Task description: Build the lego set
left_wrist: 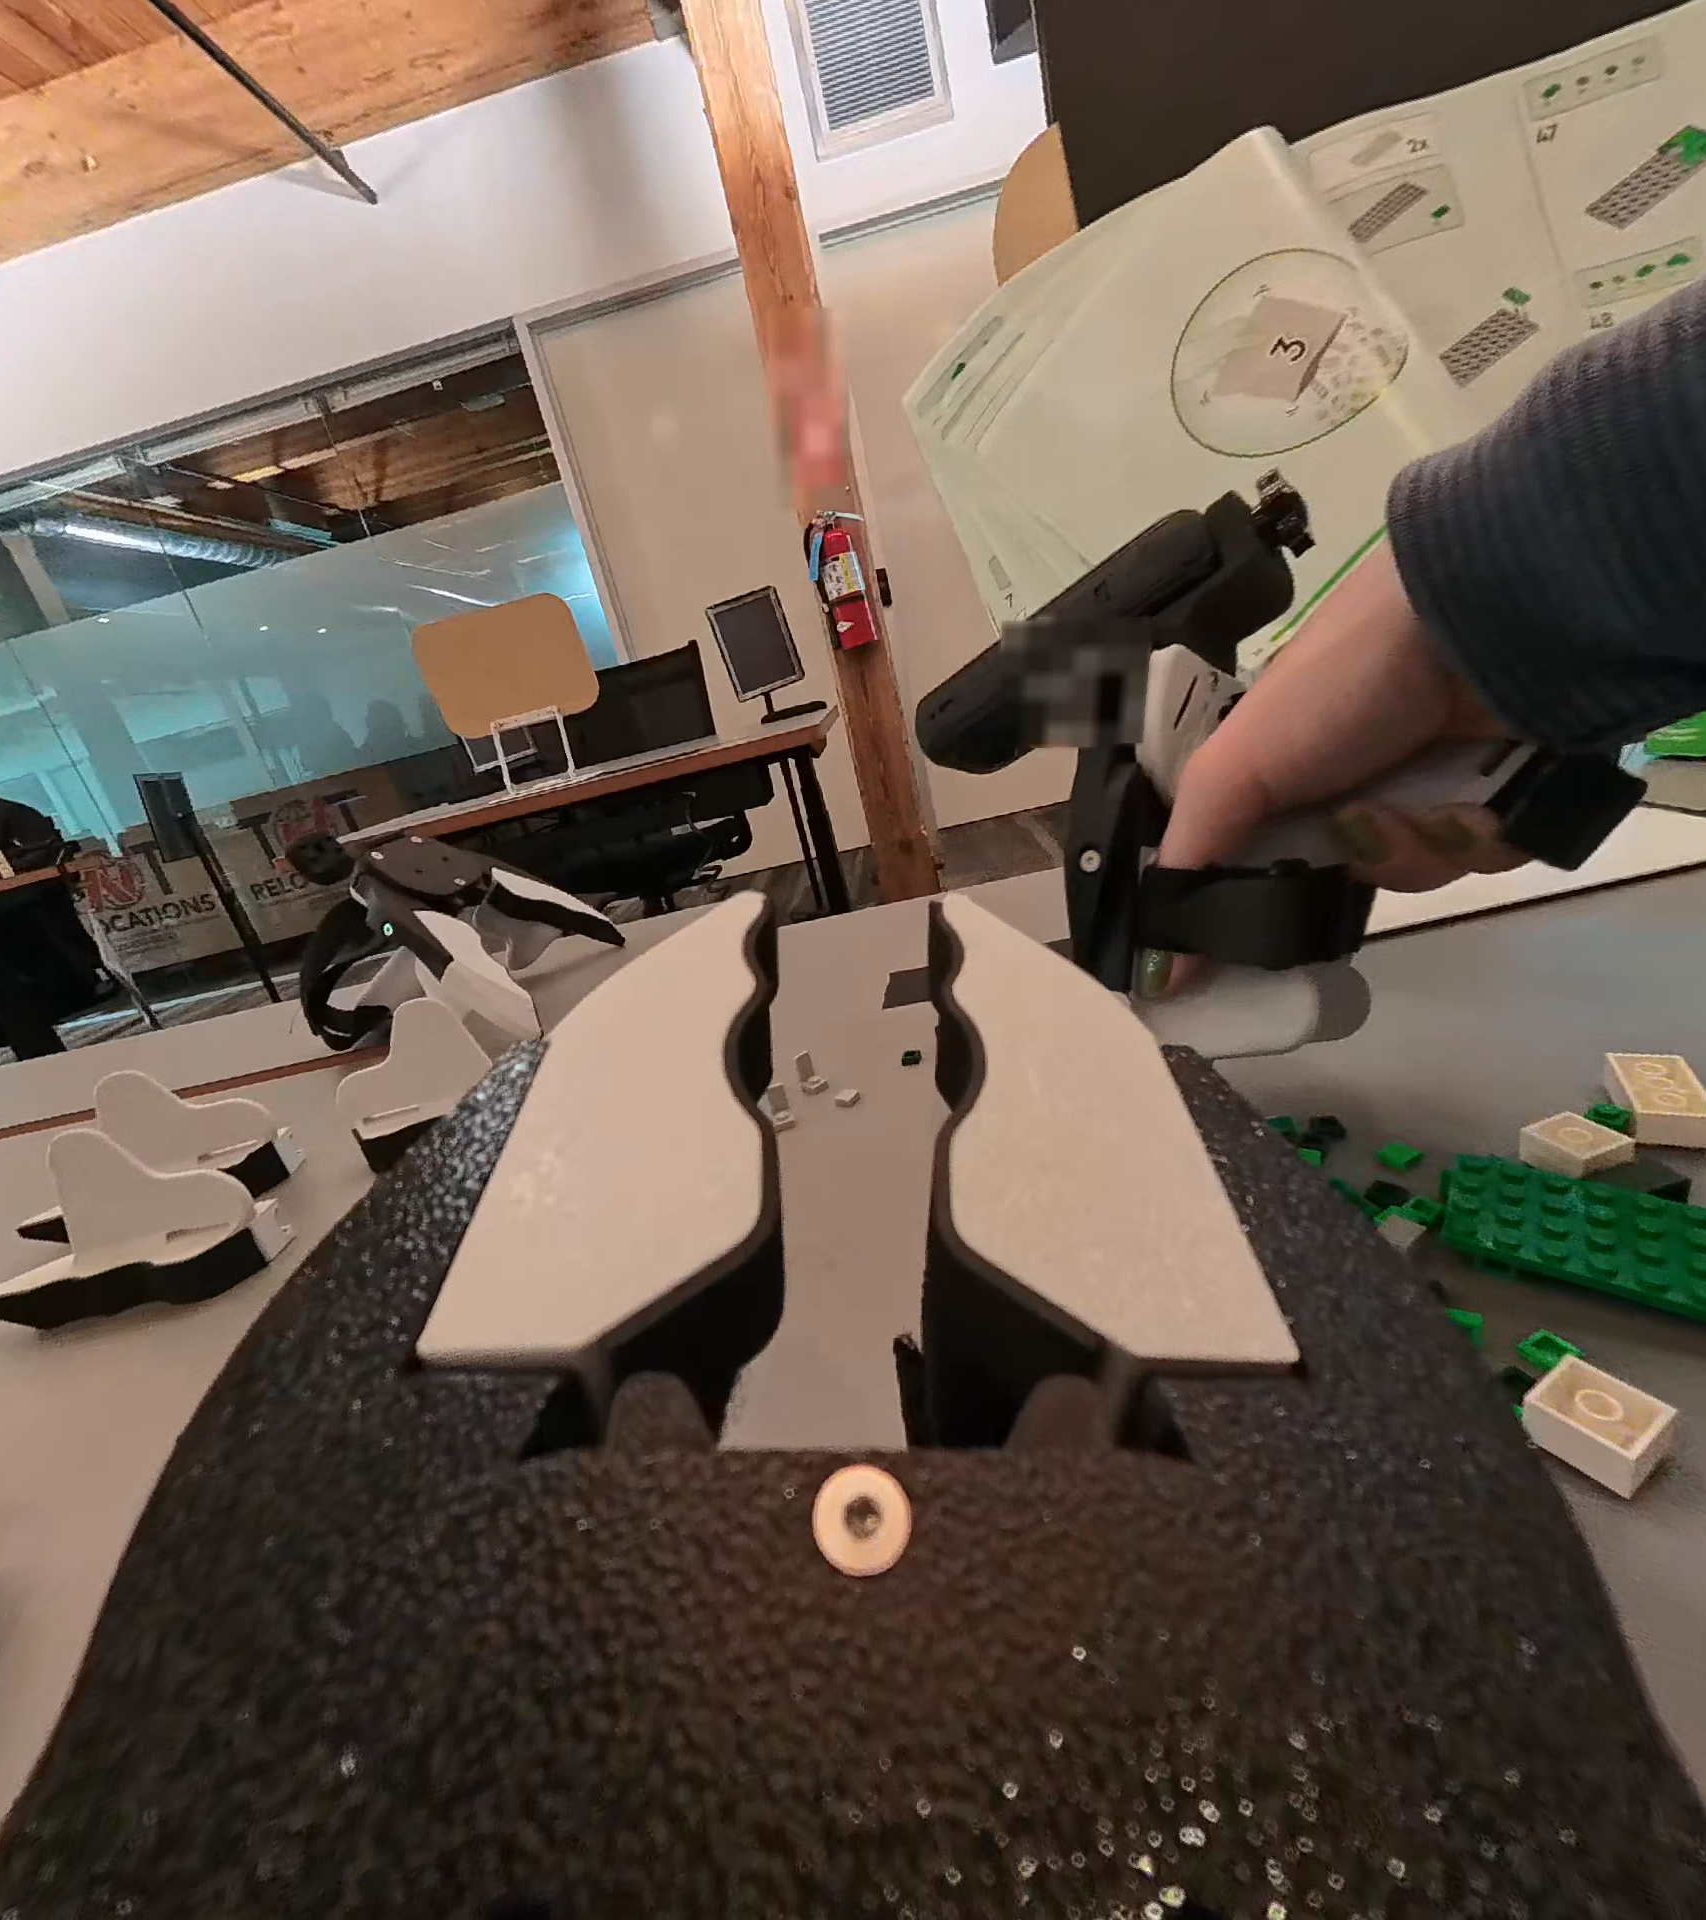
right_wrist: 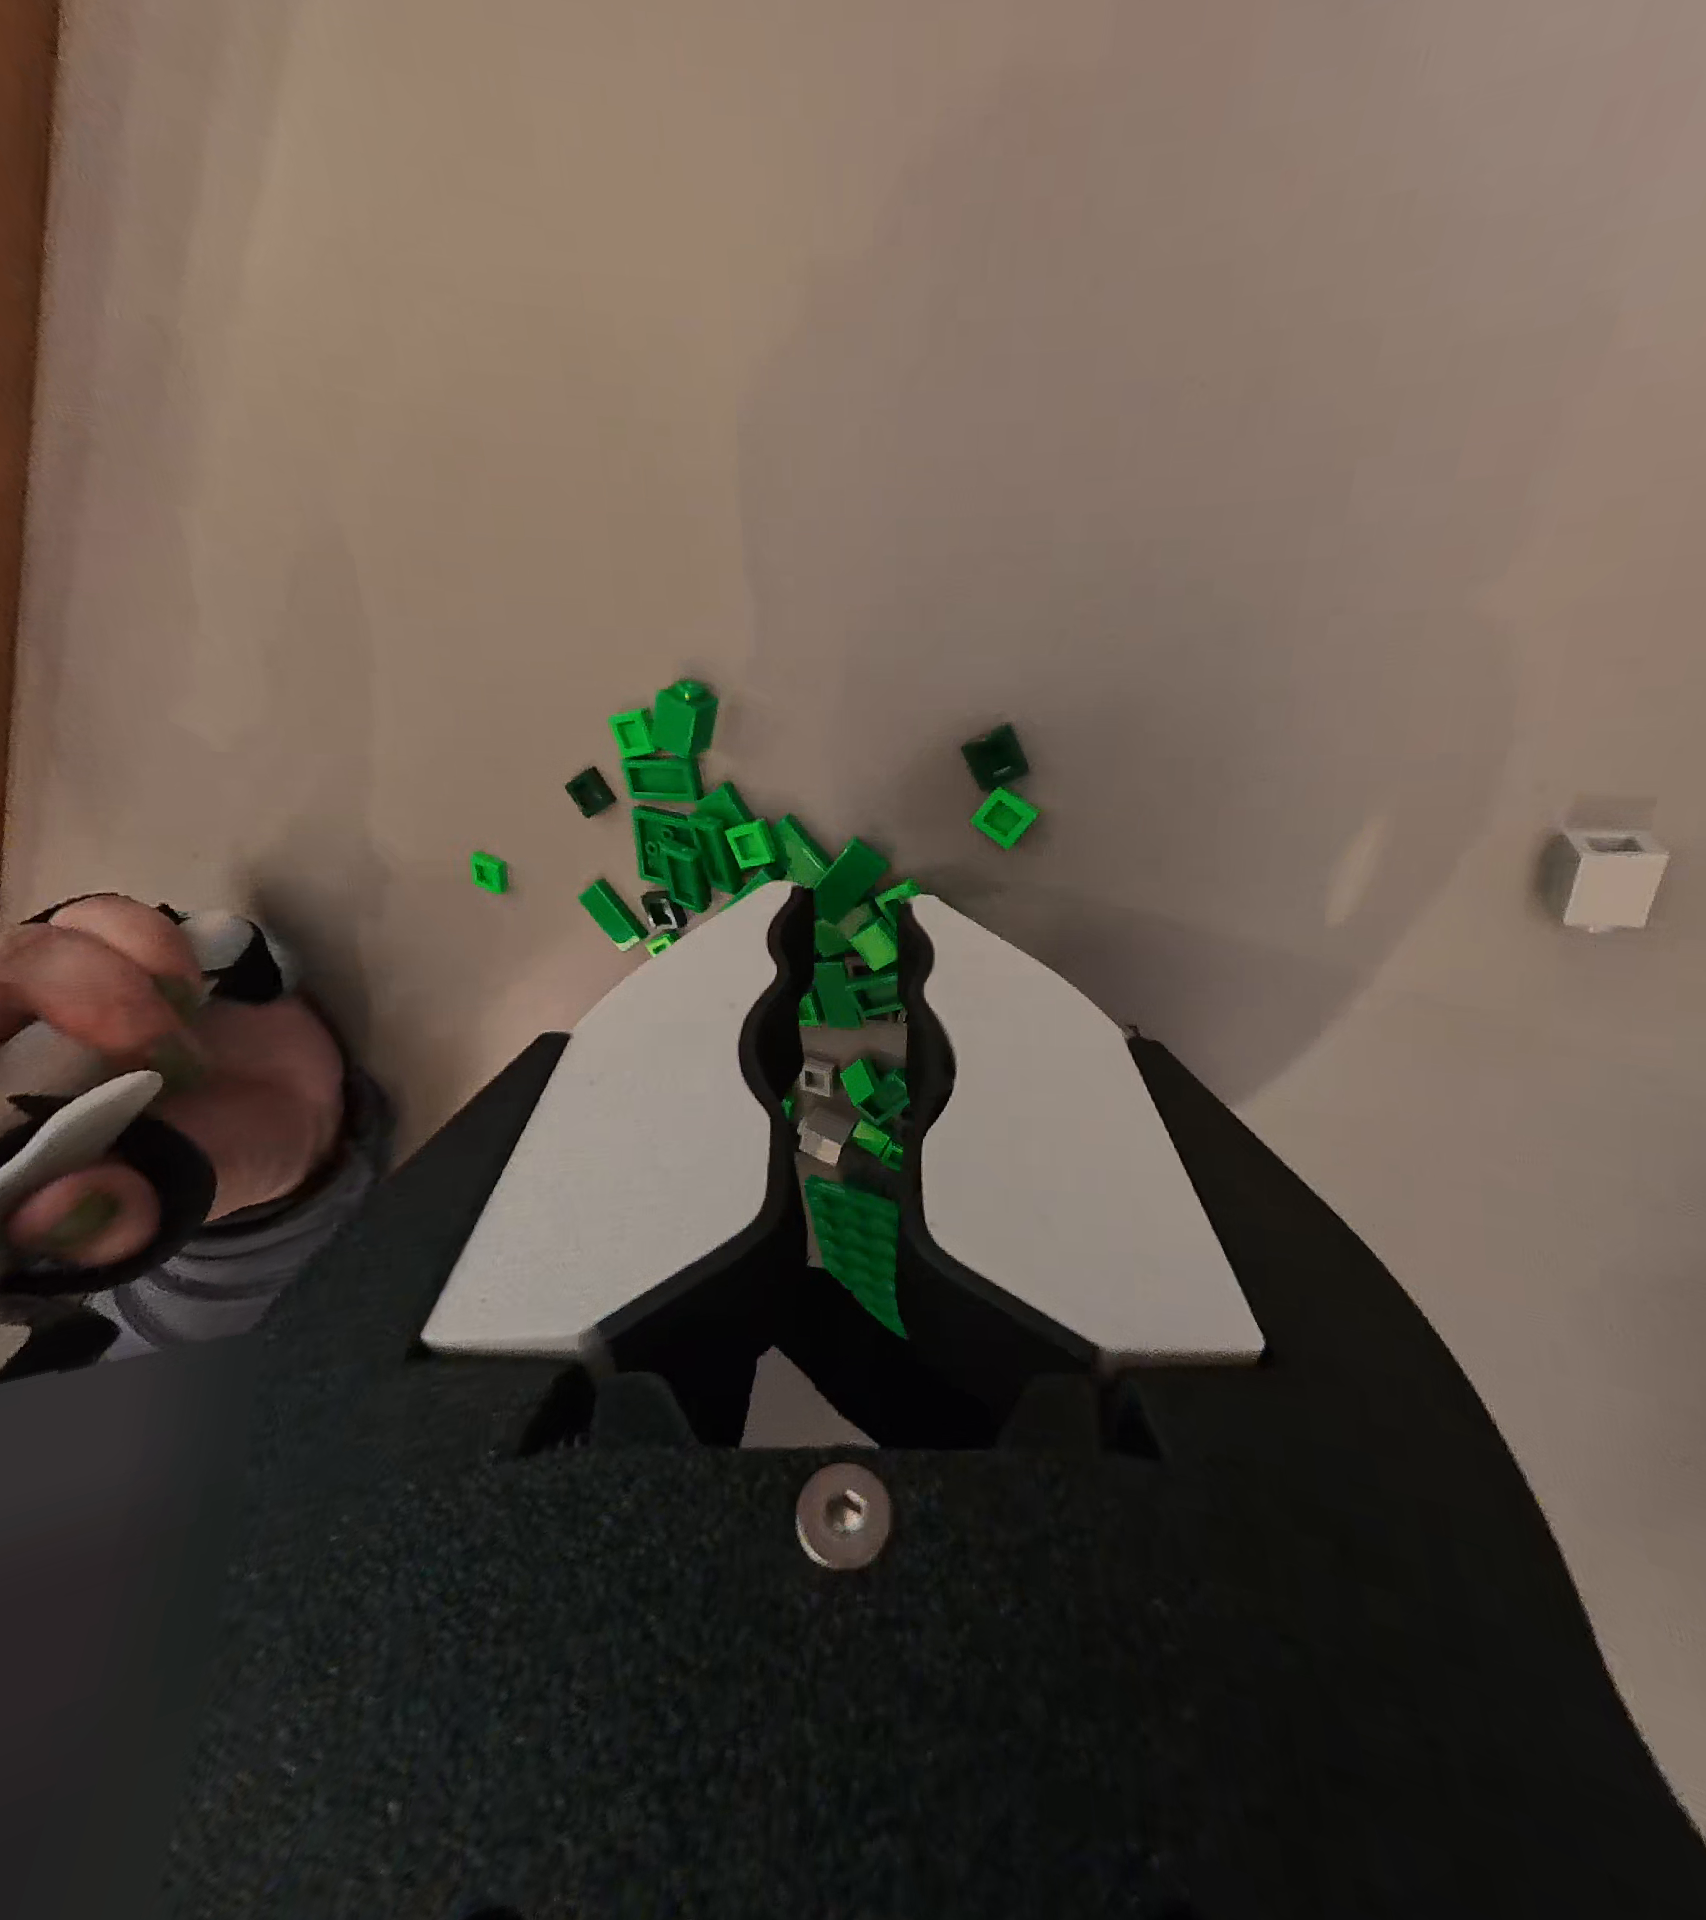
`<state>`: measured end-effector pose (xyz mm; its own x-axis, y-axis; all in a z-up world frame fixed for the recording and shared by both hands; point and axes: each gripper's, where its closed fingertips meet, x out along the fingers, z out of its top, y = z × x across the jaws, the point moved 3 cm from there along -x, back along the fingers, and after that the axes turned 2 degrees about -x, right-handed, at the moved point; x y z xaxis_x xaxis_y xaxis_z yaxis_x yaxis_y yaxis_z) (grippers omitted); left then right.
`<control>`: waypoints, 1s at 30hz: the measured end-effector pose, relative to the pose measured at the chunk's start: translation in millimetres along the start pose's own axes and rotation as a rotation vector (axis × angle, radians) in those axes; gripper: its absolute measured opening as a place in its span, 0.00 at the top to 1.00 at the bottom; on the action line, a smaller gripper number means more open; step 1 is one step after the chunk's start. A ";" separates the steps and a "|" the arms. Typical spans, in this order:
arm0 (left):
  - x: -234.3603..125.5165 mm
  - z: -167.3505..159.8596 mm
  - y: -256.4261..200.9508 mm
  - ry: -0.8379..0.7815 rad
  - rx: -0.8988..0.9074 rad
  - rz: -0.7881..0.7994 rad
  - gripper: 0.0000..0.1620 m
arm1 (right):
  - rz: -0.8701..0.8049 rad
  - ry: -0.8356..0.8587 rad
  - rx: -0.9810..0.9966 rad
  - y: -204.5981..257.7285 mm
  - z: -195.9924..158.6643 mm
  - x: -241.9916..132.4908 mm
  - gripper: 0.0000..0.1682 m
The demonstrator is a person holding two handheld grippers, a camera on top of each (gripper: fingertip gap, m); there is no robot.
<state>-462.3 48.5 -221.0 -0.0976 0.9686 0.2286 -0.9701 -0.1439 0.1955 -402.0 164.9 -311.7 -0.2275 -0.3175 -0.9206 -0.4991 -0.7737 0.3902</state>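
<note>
Left wrist view: my left tongs (left_wrist: 854, 997) are spread with nothing between the fingers, low over the grey tabletop (left_wrist: 49, 1455).
Green baseplate (left_wrist: 1638, 1247): flat on the tabletop, off to my right, with white bricks (left_wrist: 1597, 1423) and small green pieces (left_wrist: 1400, 1155) around it.
My right hand (left_wrist: 1348, 769): grips the other tool above the tabletop, in front of the open instruction booklet (left_wrist: 1244, 343).
Right wrist view: my right tongs (right_wrist: 854, 904) point down, narrowly parted and gripping nothing, over a pile of small green pieces (right_wrist: 703, 831).
White brick (right_wrist: 1607, 873): alone, well apart from the pile.
</note>
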 end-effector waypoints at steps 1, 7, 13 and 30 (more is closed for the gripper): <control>0.2 0.0 -0.7 0.000 0.001 -0.004 0.84 | 0.007 -0.007 0.007 0.6 1.2 -0.2 0.92; 0.5 -2.0 2.5 0.009 -0.019 0.005 0.85 | 0.008 -0.015 0.034 1.9 6.0 2.0 0.94; 0.9 -3.1 3.2 0.018 -0.019 0.009 0.86 | -0.048 0.020 0.021 2.9 4.7 3.1 0.95; 0.8 -3.1 4.1 0.020 -0.005 0.017 0.91 | -0.258 -0.081 -0.141 5.3 26.4 -1.6 0.97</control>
<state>-467.0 49.3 -223.0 -0.1188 0.9699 0.2124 -0.9694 -0.1596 0.1867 -426.3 175.8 -307.7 -0.1771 -0.0600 -0.9824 -0.4292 -0.8935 0.1320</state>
